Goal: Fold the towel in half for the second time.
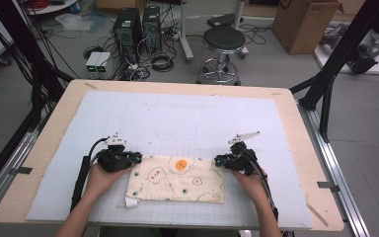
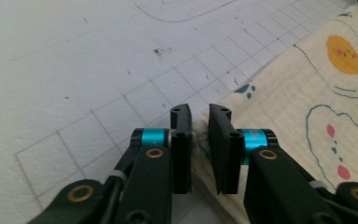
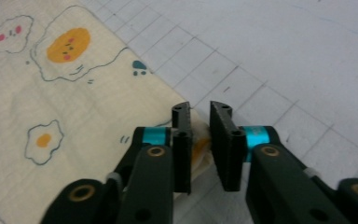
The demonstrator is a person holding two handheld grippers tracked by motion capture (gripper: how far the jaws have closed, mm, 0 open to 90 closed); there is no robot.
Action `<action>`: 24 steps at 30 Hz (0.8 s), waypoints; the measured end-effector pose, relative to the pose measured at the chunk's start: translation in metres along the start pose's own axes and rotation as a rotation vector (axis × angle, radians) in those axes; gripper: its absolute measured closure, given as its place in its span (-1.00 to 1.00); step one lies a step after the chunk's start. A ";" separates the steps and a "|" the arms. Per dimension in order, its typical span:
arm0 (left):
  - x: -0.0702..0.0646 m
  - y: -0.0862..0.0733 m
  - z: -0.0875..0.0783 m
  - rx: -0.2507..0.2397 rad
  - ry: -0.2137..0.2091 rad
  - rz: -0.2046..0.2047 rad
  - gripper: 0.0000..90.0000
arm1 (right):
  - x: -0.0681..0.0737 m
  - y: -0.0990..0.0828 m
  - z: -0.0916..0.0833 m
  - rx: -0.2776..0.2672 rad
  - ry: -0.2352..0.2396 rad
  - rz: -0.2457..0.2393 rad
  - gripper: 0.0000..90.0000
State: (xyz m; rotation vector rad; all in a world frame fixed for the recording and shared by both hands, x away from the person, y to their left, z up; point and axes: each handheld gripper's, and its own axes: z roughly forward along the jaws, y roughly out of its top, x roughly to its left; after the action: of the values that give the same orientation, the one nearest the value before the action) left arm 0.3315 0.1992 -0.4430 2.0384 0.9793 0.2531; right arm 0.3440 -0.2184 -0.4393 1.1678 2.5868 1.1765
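Pinching the two upper corners of the cloth (image 1: 177, 179), you are sitting right at the start of a fold or lift. The left tool (image 1: 133, 159) is closing its jaws on the corner at the centre-left of the high view, and in the left gripper view the left tool (image 2: 199, 140) is nipping a thin edge of fabric between nearly shut jaws. The right tool (image 1: 220, 160) is doing the same at the centre-right, and the right gripper view shows the right tool (image 3: 200, 140) clamping the opposite corner of the cloth (image 3: 65, 107).

By my reading, the grasp is done and everything after it is still waiting: the cloth is lying flat in the lower middle of the high view, already looking like a doubled rectangle, with its egg print facing up and a small white tag at its lower left corner.

Around it, the pale gridded mat (image 1: 192, 118) is covering most of the desk (image 1: 44, 148), and nothing is sitting on it near the fabric. A round stool (image 1: 223, 42) and computer towers (image 1: 128, 27) are standing on the floor at the top of the frame, well apart from your hands. Nothing is blocking a move up the frame or toward the lower edge.
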 end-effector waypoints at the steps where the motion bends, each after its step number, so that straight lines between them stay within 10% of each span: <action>1: 0.000 0.000 0.000 -0.006 -0.002 -0.006 0.83 | 0.000 0.000 0.000 0.003 0.005 0.000 0.86; 24: 0.014 0.020 -0.006 -0.050 0.026 -0.059 0.86 | -0.012 0.018 0.000 -0.036 0.025 0.035 0.91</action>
State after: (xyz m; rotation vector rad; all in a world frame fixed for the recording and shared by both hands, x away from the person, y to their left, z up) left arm 0.3489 0.2061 -0.4261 1.9623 1.0378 0.2707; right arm 0.3639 -0.2184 -0.4300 1.2036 2.5616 1.2466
